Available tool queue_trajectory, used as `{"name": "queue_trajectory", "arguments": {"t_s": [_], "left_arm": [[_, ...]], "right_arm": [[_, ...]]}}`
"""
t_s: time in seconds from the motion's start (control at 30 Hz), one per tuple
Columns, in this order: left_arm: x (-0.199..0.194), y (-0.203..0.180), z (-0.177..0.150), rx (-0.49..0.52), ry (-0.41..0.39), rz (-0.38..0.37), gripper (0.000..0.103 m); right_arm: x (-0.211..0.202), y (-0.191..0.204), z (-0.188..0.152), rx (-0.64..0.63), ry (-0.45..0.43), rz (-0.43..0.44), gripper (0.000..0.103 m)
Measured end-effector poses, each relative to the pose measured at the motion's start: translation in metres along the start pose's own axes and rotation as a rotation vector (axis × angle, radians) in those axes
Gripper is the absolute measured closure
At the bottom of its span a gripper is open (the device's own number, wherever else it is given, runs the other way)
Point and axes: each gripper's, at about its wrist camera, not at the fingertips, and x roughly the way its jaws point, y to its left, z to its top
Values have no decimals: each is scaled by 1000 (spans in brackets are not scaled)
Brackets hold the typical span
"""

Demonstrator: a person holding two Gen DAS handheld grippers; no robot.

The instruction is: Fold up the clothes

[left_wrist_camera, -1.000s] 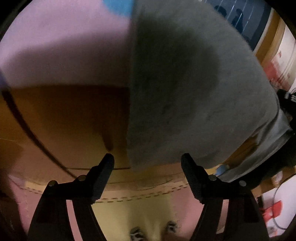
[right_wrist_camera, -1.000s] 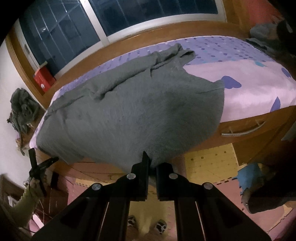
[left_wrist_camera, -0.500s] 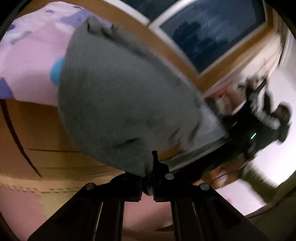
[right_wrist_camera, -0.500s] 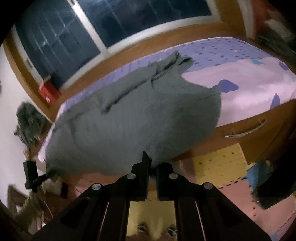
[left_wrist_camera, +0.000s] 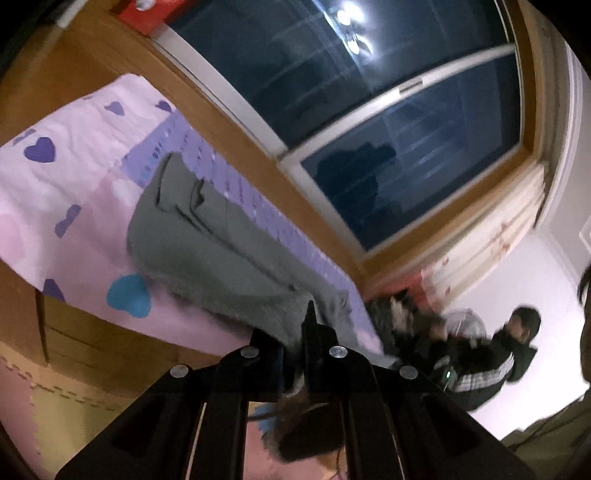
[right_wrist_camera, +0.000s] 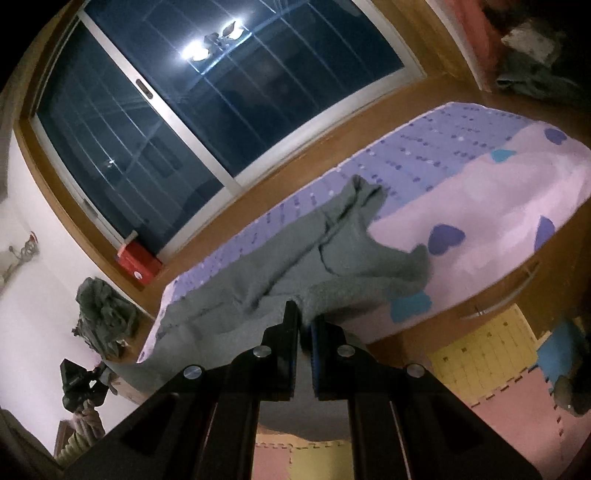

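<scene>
Both tongs (left_wrist_camera: 301, 334) (right_wrist_camera: 303, 325) apparently pinch grey garment (right_wrist_camera: 258, 280).

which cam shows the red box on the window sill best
The right wrist view: the red box sits whole on the wooden sill below the window, its top and front showing. The left wrist view catches only its cropped corner at the top edge.

I can read no writing, number or brand anywhere. The red box (right_wrist_camera: 139, 261) on the window ledge shows only a small pale round mark on its front, too blurred to make out. The bedsheet (right_wrist_camera: 480, 192) carries hearts and dots, no letters. The yellow floor mat (right_wrist_camera: 480, 350) near the bed's lower corner bears small dark marks I cannot read.
</scene>
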Motion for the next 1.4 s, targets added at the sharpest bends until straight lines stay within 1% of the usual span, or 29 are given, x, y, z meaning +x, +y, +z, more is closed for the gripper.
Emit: {"name": "queue_trajectory", "arguments": {"t_s": [0.13, 0.23, 0.3, 0.37, 0.53, 0.63, 0.7, 0.83, 0.9, 0.97, 1.03, 1.07, 1.1, 1.17, 1.2, 1.23, 1.3, 1.33, 1.4], "left_arm": [[-19, -10, -12, -16, -54, 43, 96], [-46, -9, -27, -33, -86, 72, 96], [-58, -9, -32, -40, -97, 80, 96], [-61, -9, -34, -43, -99, 83, 96], [-51, -10, -31, -27, -84, 63, 96], [-47, -6, -28, -49, -93, 54, 96], [-43, 0, -18, -63, -95, 58, 96], [-17, 5, 18, -46, -74, 105, 96], [4, 11, 39, -46, -62, 129, 96], [28, 21, 61, -55, -47, 179, 96], [53, 37, 79, -65, -20, 262, 96], [66, 49, 85, -84, 0, 309, 96], [79, 61, 90, -104, 23, 349, 96], [100, 79, 90, -121, 65, 418, 96], [109, 85, 89, -118, 83, 452, 95], [114, 88, 86, -106, 91, 472, 95], [115, 87, 82, -94, 75, 478, 95], [115, 87, 82, -94, 75, 479, 95], [113, 87, 81, -96, 79, 477, 95]], "right_arm": [[-2, 0, 3, -11, 8, 23, 98], [-3, -2, -2, -19, 38, 18, 98], [-3, -2, -6, -20, 56, 20, 98], [-2, -3, -10, -21, 72, 24, 98], [1, -4, -10, -12, 79, 33, 98], [2, -4, -5, -7, 70, 40, 98], [4, -4, 0, -3, 62, 42, 98], [28, -8, 33, 27, 51, 39, 98], [50, -7, 50, 13, 69, 5, 98], [77, -6, 67, -4, 92, -42, 98], [110, -10, 76, -20, 123, -123, 98], [128, -14, 77, -32, 143, -182, 98], [145, -18, 77, -43, 165, -235, 98], [173, -26, 72, -64, 210, -312, 98], [179, -26, 70, -95, 205, -333, 97], [183, -25, 67, -125, 204, -352, 96], [184, -17, 65, -181, 218, -375, 92], [180, -14, 65, -199, 229, -373, 89], [167, -9, 66, -222, 239, -362, 76]]}}
